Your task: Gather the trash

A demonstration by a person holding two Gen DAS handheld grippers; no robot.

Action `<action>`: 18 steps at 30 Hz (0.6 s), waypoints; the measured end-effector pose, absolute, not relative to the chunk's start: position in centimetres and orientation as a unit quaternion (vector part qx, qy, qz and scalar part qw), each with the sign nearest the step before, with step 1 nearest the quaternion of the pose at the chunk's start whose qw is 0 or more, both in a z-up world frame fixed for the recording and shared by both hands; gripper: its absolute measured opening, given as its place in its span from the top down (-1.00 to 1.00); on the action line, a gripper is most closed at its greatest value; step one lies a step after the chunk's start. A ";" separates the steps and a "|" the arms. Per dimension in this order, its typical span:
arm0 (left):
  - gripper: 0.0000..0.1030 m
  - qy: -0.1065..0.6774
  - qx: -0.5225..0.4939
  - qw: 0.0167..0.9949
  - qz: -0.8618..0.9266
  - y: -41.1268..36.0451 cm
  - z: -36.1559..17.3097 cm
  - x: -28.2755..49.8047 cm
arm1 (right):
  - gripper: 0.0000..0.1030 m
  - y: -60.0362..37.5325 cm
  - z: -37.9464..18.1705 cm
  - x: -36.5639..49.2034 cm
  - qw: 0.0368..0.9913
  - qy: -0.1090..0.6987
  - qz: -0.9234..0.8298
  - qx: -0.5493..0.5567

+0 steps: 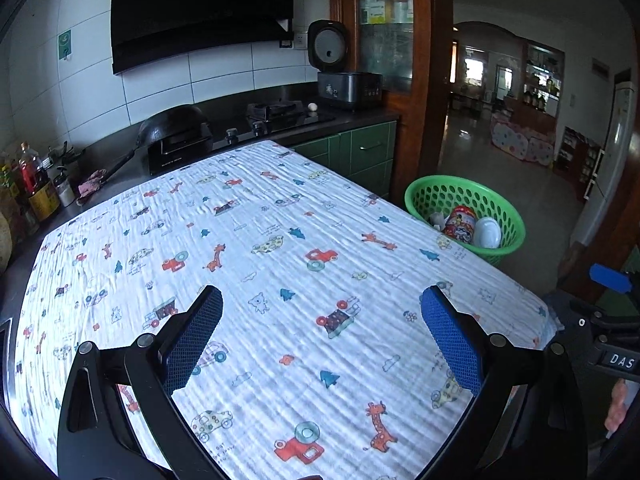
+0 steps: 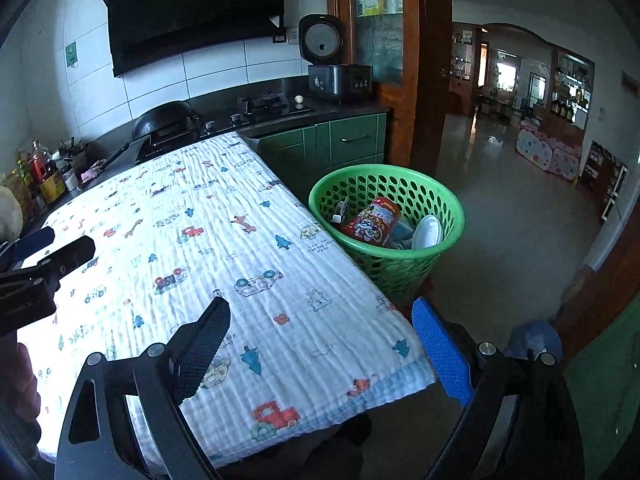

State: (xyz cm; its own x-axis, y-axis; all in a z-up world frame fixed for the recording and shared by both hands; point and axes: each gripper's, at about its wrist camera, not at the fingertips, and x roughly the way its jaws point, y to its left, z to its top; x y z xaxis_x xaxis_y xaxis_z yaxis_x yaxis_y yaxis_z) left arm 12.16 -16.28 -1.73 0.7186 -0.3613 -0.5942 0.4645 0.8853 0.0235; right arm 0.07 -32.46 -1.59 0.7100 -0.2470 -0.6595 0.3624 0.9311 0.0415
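A green perforated basket [image 1: 420, 196] [image 2: 320, 196] stands on the floor at the table's far right side. In it lie a red printed snack cup [image 1: 460, 222] [image 2: 372, 222], a white lid [image 1: 488, 232] [image 2: 427, 232] and some paper scraps. My left gripper [image 1: 320, 300] is open and empty above the near part of the table. My right gripper [image 2: 320, 312] is open and empty over the table's near right corner, short of the basket. The left gripper's tip shows in the right wrist view [image 2: 60, 258], and the right gripper's blue tip in the left wrist view [image 1: 610, 278].
The table carries a white cloth with cartoon prints [image 1: 260, 264] [image 2: 192, 248]. Behind it is a dark counter with a wok [image 1: 176, 128], a hob, a rice cooker [image 1: 344, 80] and bottles [image 1: 32, 184] at the left. Green cabinets [image 2: 344, 144] and a doorway lie to the right.
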 end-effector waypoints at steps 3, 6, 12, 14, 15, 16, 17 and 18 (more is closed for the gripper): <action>-0.90 0.298 0.092 0.924 -0.220 -16.4 -2.0 11.7 | -0.74 -32.3 -1.6 0.0 0.922 0.340 -0.161 0.088; -0.90 0.300 0.088 0.924 -0.221 -16.2 -2.1 11.4 | -0.74 -31.9 -1.7 0.1 0.924 0.339 -0.157 0.084; -0.90 0.301 0.080 0.926 -0.213 -15.6 -2.2 11.3 | -0.74 -31.0 -1.8 0.4 0.927 0.338 -0.145 0.075; -0.90 0.301 0.081 0.927 -0.209 -15.4 -2.3 11.2 | -0.74 -30.7 -1.8 0.5 0.928 0.336 -0.141 0.072; -0.90 0.301 0.081 0.927 -0.207 -15.2 -2.3 11.1 | -0.74 -30.5 -1.8 0.6 0.929 0.336 -0.138 0.072; -0.90 0.302 0.081 0.928 -0.203 -15.1 -2.4 11.2 | -0.74 -30.3 -1.8 0.7 0.929 0.337 -0.136 0.070; -0.90 0.302 0.081 0.928 -0.201 -15.0 -2.4 11.2 | -0.74 -30.1 -1.9 0.8 0.930 0.337 -0.134 0.068; -0.90 0.302 0.080 0.929 -0.199 -14.8 -2.4 11.1 | -0.74 -30.0 -1.9 0.9 0.930 0.338 -0.132 0.065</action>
